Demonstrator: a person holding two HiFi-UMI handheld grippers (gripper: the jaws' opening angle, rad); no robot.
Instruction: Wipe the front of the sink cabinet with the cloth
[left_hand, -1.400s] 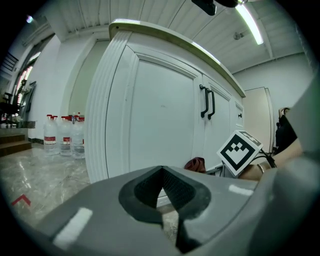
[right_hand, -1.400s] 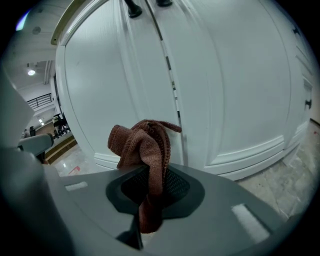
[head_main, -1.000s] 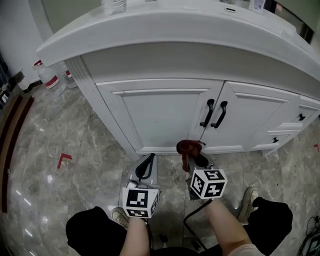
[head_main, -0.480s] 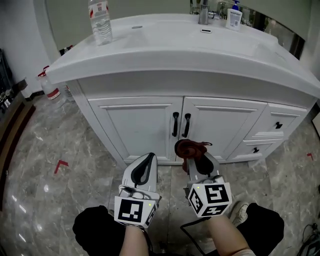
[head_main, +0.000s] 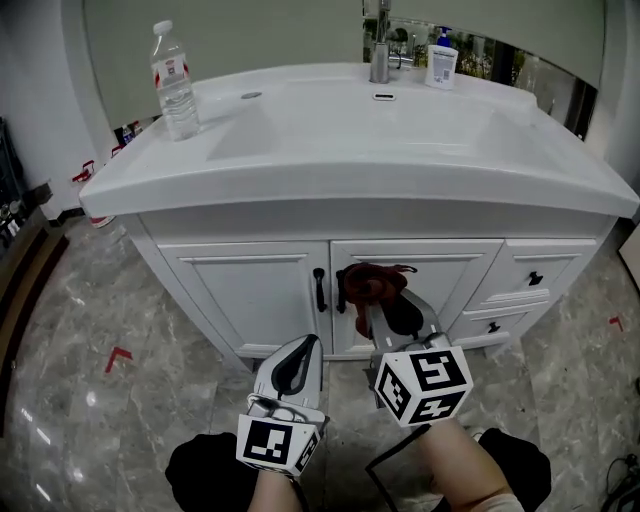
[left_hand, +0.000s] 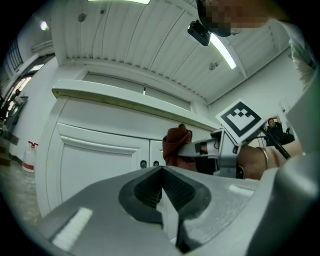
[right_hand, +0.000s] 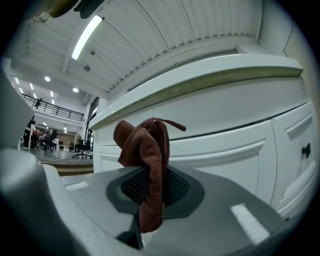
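Head view, facing the white sink cabinet (head_main: 262, 288). The right gripper (head_main: 385, 305) has its jaws pressed together on a brown cloth (head_main: 368, 281), which bunches above the tips and hangs down between them. The cloth is held up before the cabinet's middle doors, just right of a black handle (head_main: 319, 290); contact with the door cannot be judged. The left gripper (head_main: 303, 348), lower and nearer, has its jaws together on nothing. A water bottle (head_main: 175, 82) stands far left on the countertop (head_main: 420, 150).
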